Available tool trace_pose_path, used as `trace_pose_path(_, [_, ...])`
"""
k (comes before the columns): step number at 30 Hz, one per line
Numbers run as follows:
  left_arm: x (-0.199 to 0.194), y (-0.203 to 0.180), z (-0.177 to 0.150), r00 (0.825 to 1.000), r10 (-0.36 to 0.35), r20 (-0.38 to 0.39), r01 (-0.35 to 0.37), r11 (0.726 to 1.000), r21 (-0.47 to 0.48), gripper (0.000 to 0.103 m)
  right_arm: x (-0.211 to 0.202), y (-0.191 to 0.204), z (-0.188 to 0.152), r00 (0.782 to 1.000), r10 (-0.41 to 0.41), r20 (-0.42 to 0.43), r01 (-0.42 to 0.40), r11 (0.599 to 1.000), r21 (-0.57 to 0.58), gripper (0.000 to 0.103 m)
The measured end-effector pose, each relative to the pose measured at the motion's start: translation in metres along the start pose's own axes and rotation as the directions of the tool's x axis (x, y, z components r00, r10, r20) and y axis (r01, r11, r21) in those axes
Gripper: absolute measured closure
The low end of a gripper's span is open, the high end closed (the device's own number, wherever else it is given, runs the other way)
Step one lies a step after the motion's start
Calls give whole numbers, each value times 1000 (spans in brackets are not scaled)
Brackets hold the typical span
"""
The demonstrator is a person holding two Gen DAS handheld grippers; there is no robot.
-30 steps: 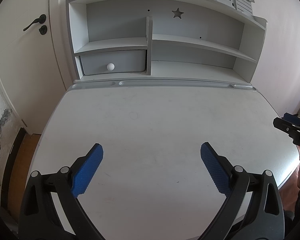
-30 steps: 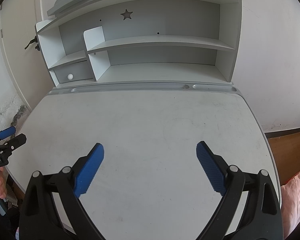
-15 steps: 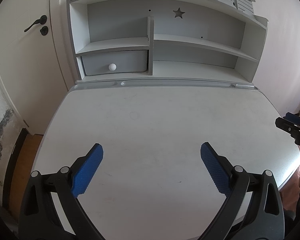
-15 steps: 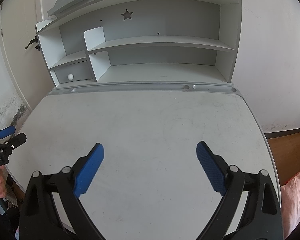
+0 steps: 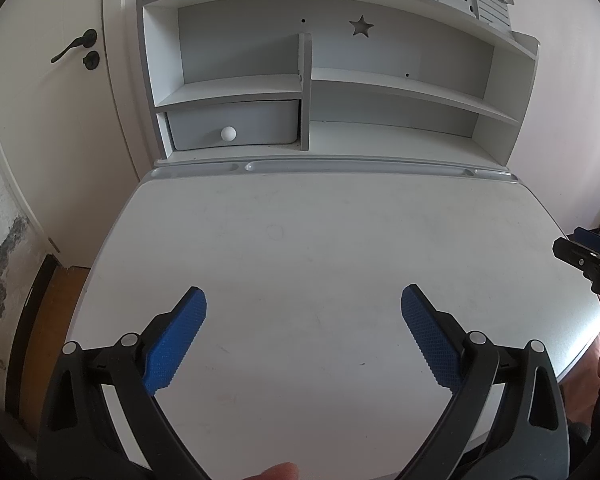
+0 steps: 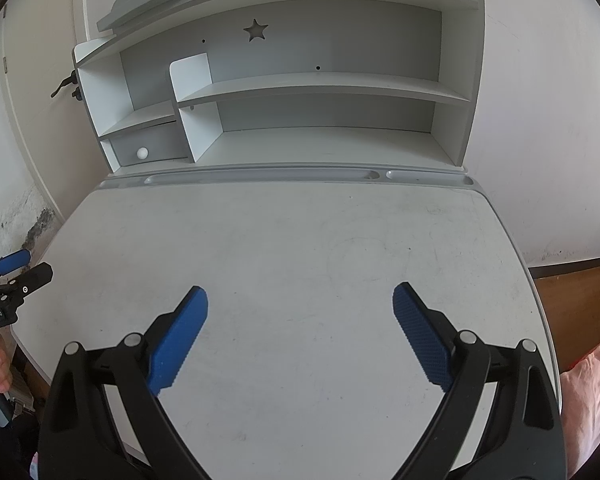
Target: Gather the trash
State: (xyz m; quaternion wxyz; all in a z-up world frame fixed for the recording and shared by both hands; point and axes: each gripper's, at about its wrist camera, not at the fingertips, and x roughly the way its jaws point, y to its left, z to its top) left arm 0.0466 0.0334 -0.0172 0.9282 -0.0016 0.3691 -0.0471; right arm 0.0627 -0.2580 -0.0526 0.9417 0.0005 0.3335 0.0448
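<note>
Left wrist view shows your left gripper spread wide with nothing between its blue pads, hovering over the near part of the white tabletop — and that tabletop carries no trash that you can pick out, only faint scuffs and a small dark speck or two too tiny to identify. Right wrist view tells the same story: your right gripper is likewise released and empty, aimed at the same bare surface, with the left gripper's tip poking in at the far left edge. So the relation your coming move depends on cannot be read here — which way the trash lies from either gripper, how its long axis runs, and which hand is nearer are all unknown, because the trash is not in either picture. The shelf unit behind the tabletop looks bare in every open bay; the small drawer with the white knob is closed, so its contents are hidden. The pen groove along the back edge also looks empty. My judgement is that you need to turn the cameras elsewhere, perhaps toward the wooden floor at the right or the strip beside the door, before either gripper can commit.
</note>
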Motion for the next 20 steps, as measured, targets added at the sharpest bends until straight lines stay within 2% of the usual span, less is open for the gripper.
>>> trace_pose_path(13, [-3,0,-2,1000,12,15,-12,1000,0,8,1,0,0,1000,-1,-2,1,1000,1,12])
trace_pose_path(20, [-1,-2,-2,1000,4,-2,-4,1000,-2,8,2,-1,0,1000,-2,-3,2,1000,2,12])
